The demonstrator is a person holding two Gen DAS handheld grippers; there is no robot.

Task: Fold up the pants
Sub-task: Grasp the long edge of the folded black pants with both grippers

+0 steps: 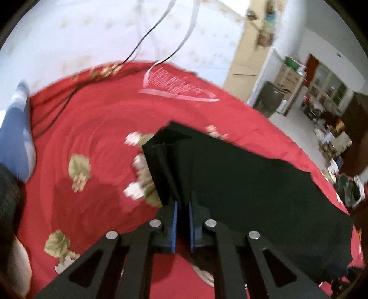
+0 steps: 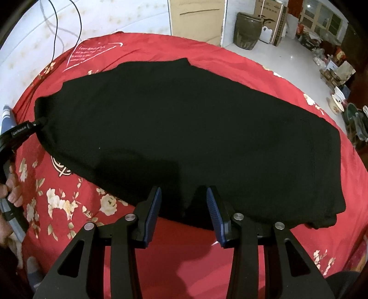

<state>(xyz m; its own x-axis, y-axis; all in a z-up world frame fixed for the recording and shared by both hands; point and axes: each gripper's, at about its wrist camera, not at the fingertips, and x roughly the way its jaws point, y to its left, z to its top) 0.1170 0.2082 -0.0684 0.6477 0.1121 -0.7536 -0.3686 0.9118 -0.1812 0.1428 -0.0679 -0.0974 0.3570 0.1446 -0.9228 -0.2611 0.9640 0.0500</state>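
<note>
Black pants [image 2: 184, 128] lie spread lengthwise across a red floral bedspread [image 2: 69, 207]. My left gripper [image 1: 182, 204] is shut on one end of the pants [image 1: 253, 184], with a pinched fold of cloth standing up between its blue pads. The right wrist view shows that gripper [image 2: 38, 123] at the far left, clamped on the pants' left end, with a hand [image 2: 11, 188] on its handle. My right gripper [image 2: 184, 192] hovers over the near edge of the pants. Its jaws stand apart, the cloth lies below the gap, and the pads do not press on it.
Black and white cables [image 1: 158, 23] hang over the bed's far side near a white printed patch [image 2: 92, 53]. Beyond the bed edge are a brown jar [image 2: 247, 30], cardboard boxes [image 2: 271, 13] and floor clutter [image 2: 338, 69]. A blue striped cloth [image 1: 18, 133] lies at the left.
</note>
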